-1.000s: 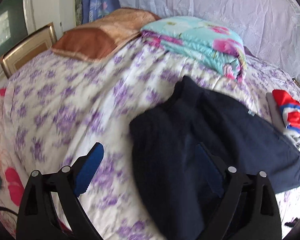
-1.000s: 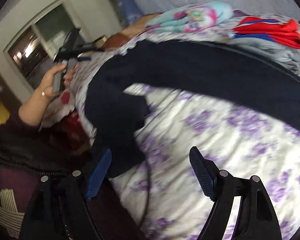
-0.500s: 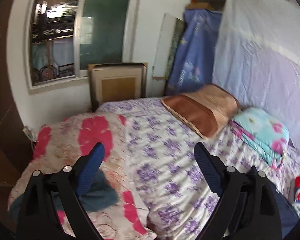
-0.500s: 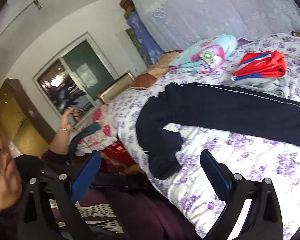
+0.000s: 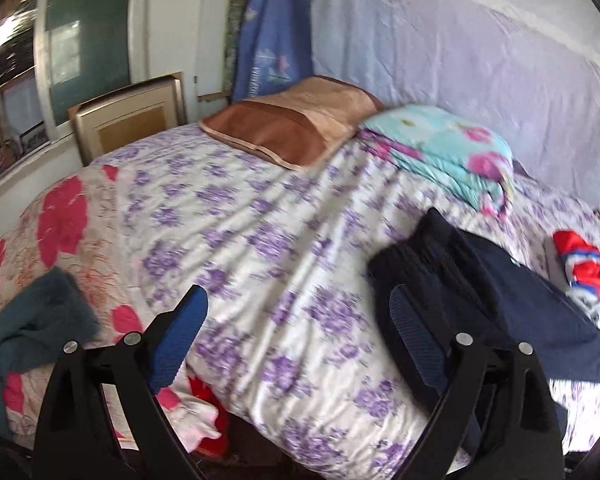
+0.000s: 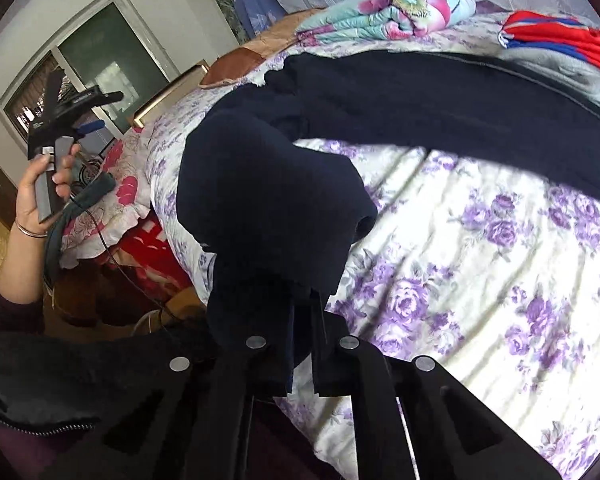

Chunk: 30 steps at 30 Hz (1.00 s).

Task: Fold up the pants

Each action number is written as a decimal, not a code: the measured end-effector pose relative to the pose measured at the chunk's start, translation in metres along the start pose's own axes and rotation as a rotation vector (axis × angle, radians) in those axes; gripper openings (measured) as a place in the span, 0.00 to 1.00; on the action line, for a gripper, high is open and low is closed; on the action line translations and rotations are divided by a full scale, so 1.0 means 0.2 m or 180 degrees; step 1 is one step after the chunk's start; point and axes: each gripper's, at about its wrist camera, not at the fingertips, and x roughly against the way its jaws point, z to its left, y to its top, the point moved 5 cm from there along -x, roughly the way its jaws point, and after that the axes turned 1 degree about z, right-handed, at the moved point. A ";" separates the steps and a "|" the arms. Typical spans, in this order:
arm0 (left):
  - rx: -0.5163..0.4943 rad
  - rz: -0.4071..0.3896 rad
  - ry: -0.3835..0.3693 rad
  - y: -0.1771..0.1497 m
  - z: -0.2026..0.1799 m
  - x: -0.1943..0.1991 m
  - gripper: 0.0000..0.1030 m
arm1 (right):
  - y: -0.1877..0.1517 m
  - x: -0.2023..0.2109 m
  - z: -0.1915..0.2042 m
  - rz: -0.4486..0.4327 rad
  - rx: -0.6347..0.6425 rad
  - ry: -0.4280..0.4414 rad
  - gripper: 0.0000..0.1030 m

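One leg end of the pants [image 6: 268,184] was pinched by the right gripper [image 6: 304,320] at 6 o'clock; the rest lay unfolded on the bed [image 6: 480,248]. The left gripper [image 5: 296,340] was held spread, empty.

open bedsheet [image 5: 284,240] left of pants [image 5: 500,292] (pillow [image 5: 296,128] behind)

Matt dark cloth pants [image 6: 268,200] lie on a soft floral cotton-like bedsheet [image 6: 480,248].
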 end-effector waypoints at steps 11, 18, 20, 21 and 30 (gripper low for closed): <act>0.0056 0.0460 -0.0374 -0.16 -0.27 -0.30 0.87 | -0.18 1.64 -0.57 -0.1860 -0.0818 -0.1319 0.05; 0.0320 0.0991 -0.0667 -0.29 -0.44 -0.59 0.87 | -0.51 1.52 -0.91 -0.1301 -0.1492 -0.1543 0.06; 0.0442 0.1211 -0.0821 -0.36 -0.48 -0.66 0.87 | -0.62 1.37 -0.99 -0.1087 -0.1669 -0.1449 0.07; 0.0440 0.1241 -0.0840 -0.38 -0.50 -0.68 0.87 | -0.63 1.30 -1.00 -0.1047 -0.1736 -0.1472 0.10; 0.0547 0.1007 -0.1028 -0.31 -0.76 -0.77 0.71 | -0.67 1.21 -1.05 -0.1220 -0.2011 -0.1421 0.54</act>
